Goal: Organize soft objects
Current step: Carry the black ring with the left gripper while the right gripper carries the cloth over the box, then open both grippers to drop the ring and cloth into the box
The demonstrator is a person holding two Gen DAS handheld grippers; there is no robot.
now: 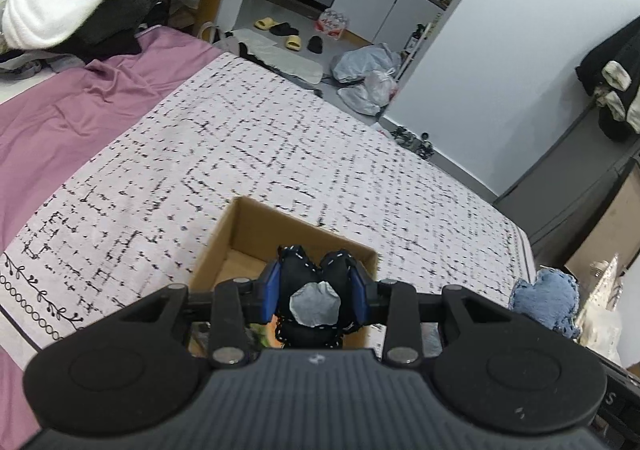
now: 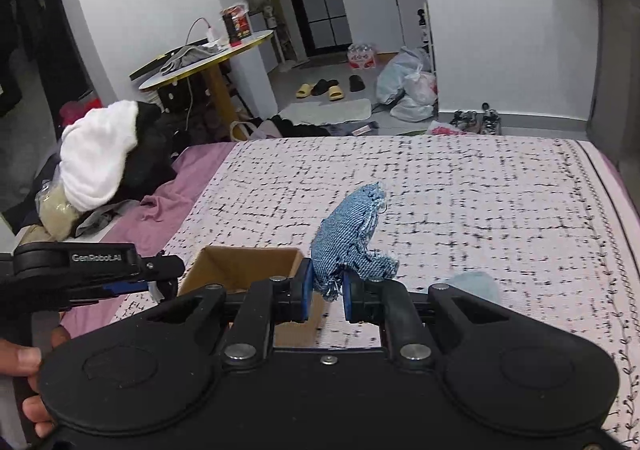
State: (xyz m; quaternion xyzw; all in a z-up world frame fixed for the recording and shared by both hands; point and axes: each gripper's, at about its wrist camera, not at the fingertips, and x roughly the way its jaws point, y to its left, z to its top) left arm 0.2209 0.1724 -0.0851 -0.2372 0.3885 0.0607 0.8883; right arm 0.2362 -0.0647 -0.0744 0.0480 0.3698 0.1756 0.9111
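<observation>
My left gripper (image 1: 316,288) is shut on a black soft toy (image 1: 310,270) with white stitching and a grey patch, and holds it over the open cardboard box (image 1: 240,226) on the bed. My right gripper (image 2: 325,290) is shut on a blue denim soft toy (image 2: 352,238) and holds it above the bed, just right of the box (image 2: 224,264). The left gripper also shows from the side in the right wrist view (image 2: 160,274), left of the box. The denim toy also shows in the left wrist view (image 1: 546,298) at the right.
The bed has a white cover with black marks (image 2: 460,202) over a purple sheet (image 1: 60,122). A pile of white and black clothes (image 2: 104,154) lies at its far left. A pale blue soft item (image 2: 474,284) lies on the cover by my right gripper. A round table (image 2: 208,58) stands beyond.
</observation>
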